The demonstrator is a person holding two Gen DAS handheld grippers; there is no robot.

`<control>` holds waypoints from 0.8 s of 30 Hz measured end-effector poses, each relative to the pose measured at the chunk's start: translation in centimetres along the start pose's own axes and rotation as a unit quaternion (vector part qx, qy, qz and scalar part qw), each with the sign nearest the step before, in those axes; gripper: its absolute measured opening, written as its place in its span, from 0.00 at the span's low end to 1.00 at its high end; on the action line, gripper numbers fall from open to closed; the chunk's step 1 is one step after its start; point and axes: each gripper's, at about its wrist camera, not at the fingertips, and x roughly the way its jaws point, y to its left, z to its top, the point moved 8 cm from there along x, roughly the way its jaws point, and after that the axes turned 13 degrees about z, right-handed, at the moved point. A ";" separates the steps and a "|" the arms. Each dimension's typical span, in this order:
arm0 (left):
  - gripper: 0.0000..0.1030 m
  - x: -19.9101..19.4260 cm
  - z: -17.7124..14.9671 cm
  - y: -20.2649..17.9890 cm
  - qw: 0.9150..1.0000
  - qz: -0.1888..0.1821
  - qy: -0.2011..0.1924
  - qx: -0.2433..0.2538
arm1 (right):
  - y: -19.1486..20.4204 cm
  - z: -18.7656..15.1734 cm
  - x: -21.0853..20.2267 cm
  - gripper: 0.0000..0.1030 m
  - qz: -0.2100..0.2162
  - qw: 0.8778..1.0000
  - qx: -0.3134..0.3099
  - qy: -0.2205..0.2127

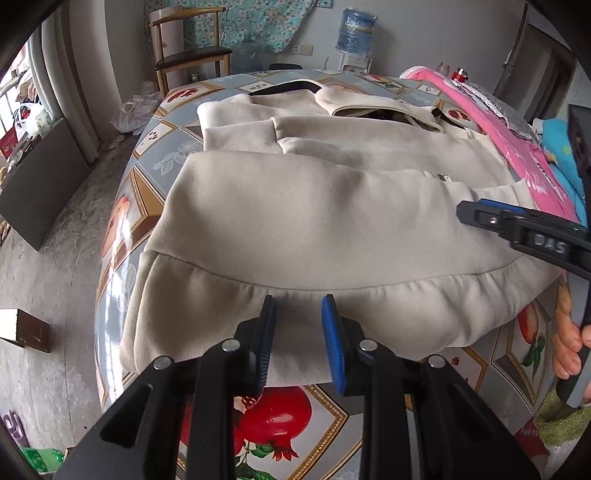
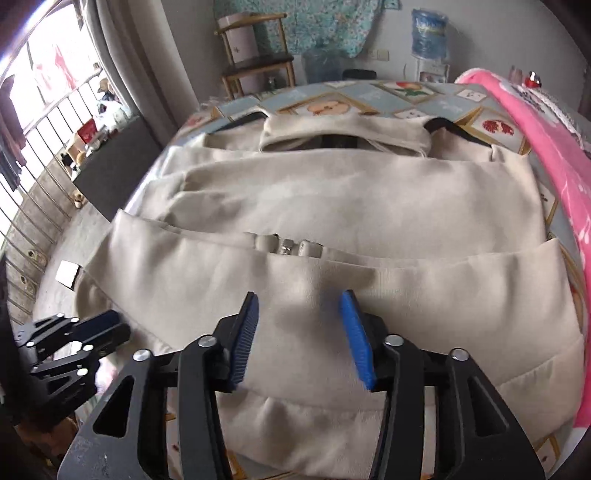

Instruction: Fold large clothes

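Note:
A large beige hooded jacket point(image 1: 332, 206) lies flat on the table with its sleeves folded in over the body, the hood point(image 1: 369, 101) at the far end and the ribbed hem nearest me. My left gripper point(image 1: 299, 306) hovers over the hem near the left corner, open, with nothing between its blue pads. My right gripper point(image 2: 300, 299) is open over the jacket point(image 2: 351, 206) just short of the zipper pull point(image 2: 288, 247), also with nothing between its pads. In the left wrist view it point(image 1: 467, 214) comes in from the right, with a hand point(image 1: 569, 343) on its handle. In the right wrist view the left gripper point(image 2: 110, 326) shows low on the left.
The table carries a glossy fruit-print cloth point(image 1: 280, 417). A pink cloth point(image 1: 517, 147) and a blue one point(image 1: 561, 155) lie along its right side. Beyond the far edge stand a wooden chair point(image 1: 192, 51) and a water jug point(image 1: 356, 31). A dark board point(image 1: 40, 177) and a small box point(image 1: 24, 328) sit on the floor at left.

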 end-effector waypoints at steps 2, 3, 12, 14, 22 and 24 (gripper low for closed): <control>0.24 -0.2 -0.1 0.1 1.000 -0.001 -0.001 -0.002 | -0.1 0.3 -0.1 0.05 0.003 1.000 0.000 -0.012; 0.24 -0.4 0.0 0.2 1.000 -0.002 -0.003 -0.004 | 0.0 0.6 -0.7 0.04 0.001 1.000 0.003 -0.021; 0.24 -0.7 1.6 1.1 0.999 0.020 -0.030 0.000 | -0.1 3.4 -1.6 0.03 -0.021 0.997 -0.001 -0.073; 0.24 0.2 1.4 1.3 0.999 0.030 -0.018 0.003 | -1.0 3.0 -0.2 0.03 -0.021 0.998 0.012 -0.062; 0.24 1.0 0.6 1.7 1.000 0.030 -0.009 0.000 | -1.5 2.9 -1.7 0.11 -0.006 0.997 0.036 -0.075; 0.24 1.0 0.6 1.8 1.000 0.027 -0.010 -0.002 | -0.9 3.0 -3.7 0.19 0.002 0.995 0.031 -0.094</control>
